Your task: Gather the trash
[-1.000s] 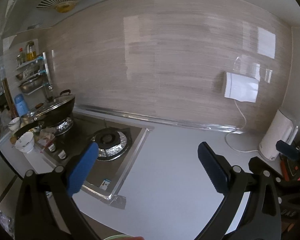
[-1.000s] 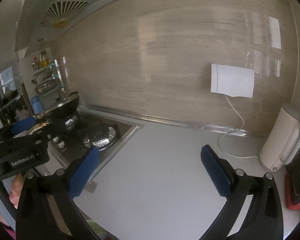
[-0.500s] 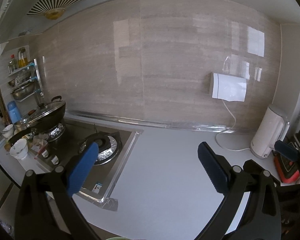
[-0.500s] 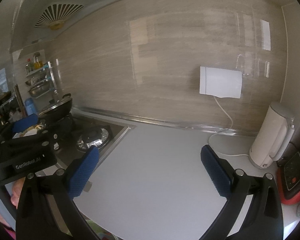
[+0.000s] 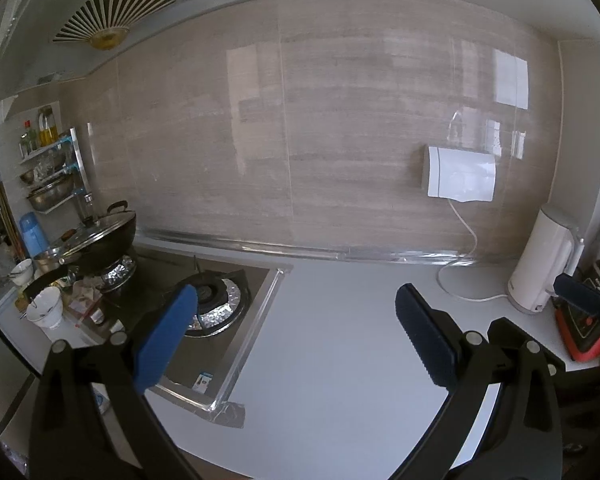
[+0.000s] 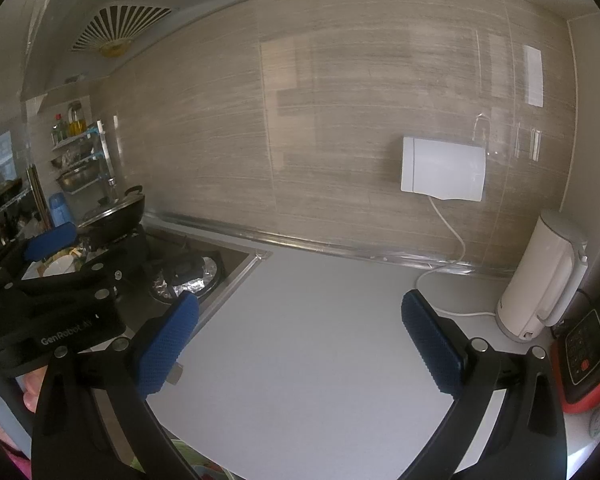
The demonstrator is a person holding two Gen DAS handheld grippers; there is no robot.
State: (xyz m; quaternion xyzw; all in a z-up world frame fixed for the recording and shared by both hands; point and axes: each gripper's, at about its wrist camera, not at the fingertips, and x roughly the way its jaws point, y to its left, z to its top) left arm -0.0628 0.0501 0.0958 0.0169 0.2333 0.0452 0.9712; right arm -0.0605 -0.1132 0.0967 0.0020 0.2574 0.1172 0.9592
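Two hand-held grippers are hovering above a white kitchen countertop (image 5: 332,344), both with blue-padded jaws spread wide and gripping nothing. Left gripper (image 5: 296,334) is facing the gas hob (image 5: 216,300), where a lidded black wok (image 5: 96,238) is sitting on the far burner; right gripper (image 6: 300,334) is pointing toward the tiled wall, a white electric kettle (image 6: 548,276) standing at the right beside a red-edged appliance (image 6: 584,356). No trash is showing on the counter; something green is peeking in at the right view's bottom edge, too cropped to identify.
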